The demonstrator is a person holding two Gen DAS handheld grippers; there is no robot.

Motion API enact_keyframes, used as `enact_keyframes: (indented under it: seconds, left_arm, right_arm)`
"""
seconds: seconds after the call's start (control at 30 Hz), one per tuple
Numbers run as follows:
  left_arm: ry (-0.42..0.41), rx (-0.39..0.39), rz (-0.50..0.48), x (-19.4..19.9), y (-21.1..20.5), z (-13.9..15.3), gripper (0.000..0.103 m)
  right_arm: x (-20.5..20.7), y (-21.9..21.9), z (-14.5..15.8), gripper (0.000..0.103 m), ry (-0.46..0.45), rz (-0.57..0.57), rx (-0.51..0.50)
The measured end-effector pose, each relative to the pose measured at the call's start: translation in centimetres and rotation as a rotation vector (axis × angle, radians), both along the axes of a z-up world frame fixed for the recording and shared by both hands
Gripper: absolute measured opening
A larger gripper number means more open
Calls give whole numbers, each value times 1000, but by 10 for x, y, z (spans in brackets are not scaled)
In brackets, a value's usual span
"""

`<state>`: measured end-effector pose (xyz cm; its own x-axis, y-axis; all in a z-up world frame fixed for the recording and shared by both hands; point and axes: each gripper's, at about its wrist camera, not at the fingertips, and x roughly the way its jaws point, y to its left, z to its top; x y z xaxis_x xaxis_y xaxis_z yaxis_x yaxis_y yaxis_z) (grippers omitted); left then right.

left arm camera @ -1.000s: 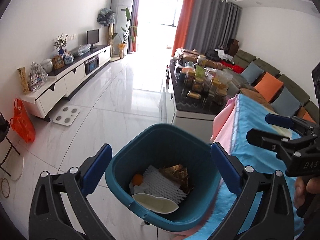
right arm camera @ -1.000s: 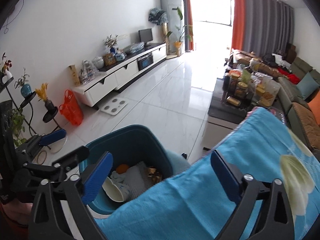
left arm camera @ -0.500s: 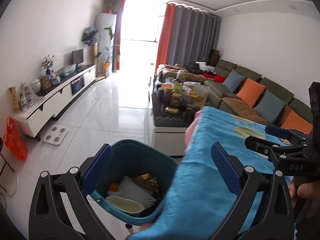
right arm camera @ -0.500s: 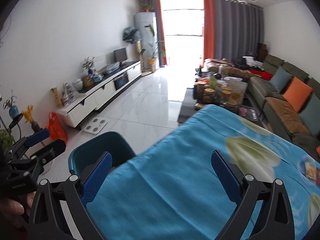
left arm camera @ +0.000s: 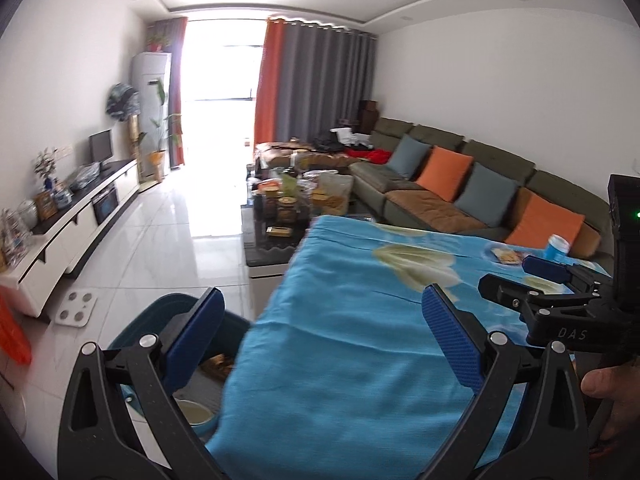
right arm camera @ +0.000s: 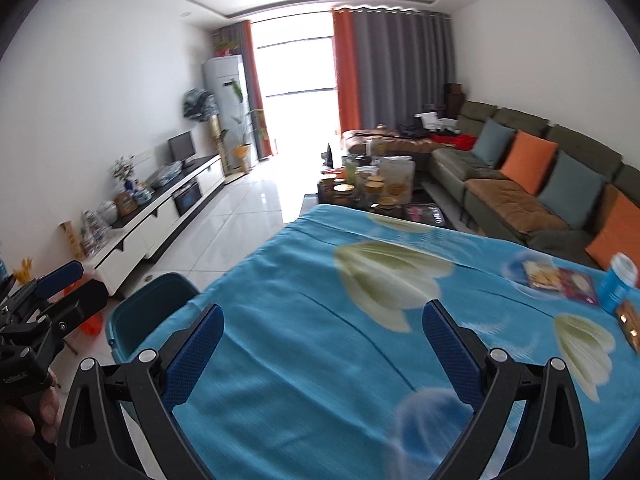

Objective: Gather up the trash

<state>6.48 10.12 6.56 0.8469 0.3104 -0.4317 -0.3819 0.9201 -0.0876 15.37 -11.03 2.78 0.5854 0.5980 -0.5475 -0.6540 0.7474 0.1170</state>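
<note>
A teal trash bin (left arm camera: pixel 160 316) stands on the floor at the table's left edge, with a gold wrapper (left arm camera: pixel 218 362) and a white dish-like piece (left arm camera: pixel 196 412) inside. The bin (right arm camera: pixel 148 300) also shows at lower left in the right wrist view. On the blue flowered tablecloth (right arm camera: pixel 340 320), at the far right, lie a snack packet (right arm camera: pixel 560 280), a blue cup (right arm camera: pixel 618 282) and a gold wrapper (right arm camera: pixel 630 318). My left gripper (left arm camera: pixel 320 340) is open and empty over the table's left edge. My right gripper (right arm camera: pixel 320 344) is open and empty over the cloth.
A cluttered coffee table (left arm camera: pixel 280 216) stands beyond the table. A green sofa with orange and grey cushions (left arm camera: pixel 460 184) runs along the right wall. A white TV cabinet (left arm camera: pixel 72 224) lines the left wall, with a floor scale (left arm camera: pixel 76 308) and an orange bag (left arm camera: pixel 12 328) near it.
Both grippers have risen and swung right, from above the bin to over the blue tablecloth. The bin has slid to the lower left of both views. Both stay open.
</note>
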Motion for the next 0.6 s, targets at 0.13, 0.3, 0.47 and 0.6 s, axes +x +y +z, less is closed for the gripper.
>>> enact_keyframes:
  seconds: [0.13,0.3,0.47,0.6]
  left_arm:
    - [1,12,-65,7,-22,2,97]
    - [10,23,-126,20,-41,1,97]
    - [10,19,-158,30,-46,-1,97]
    - [1,15,-174,33,-50,-1,97]
  right_arm:
    - [-3,-25,-4,96,-13,-61,-6]
    - [-5,-47,-8,96,-26,-129,-9]
    - [-14,-71,-10,96,-52,-201,-11]
    - [-25,-92,-10,96,-81,-251,-20]
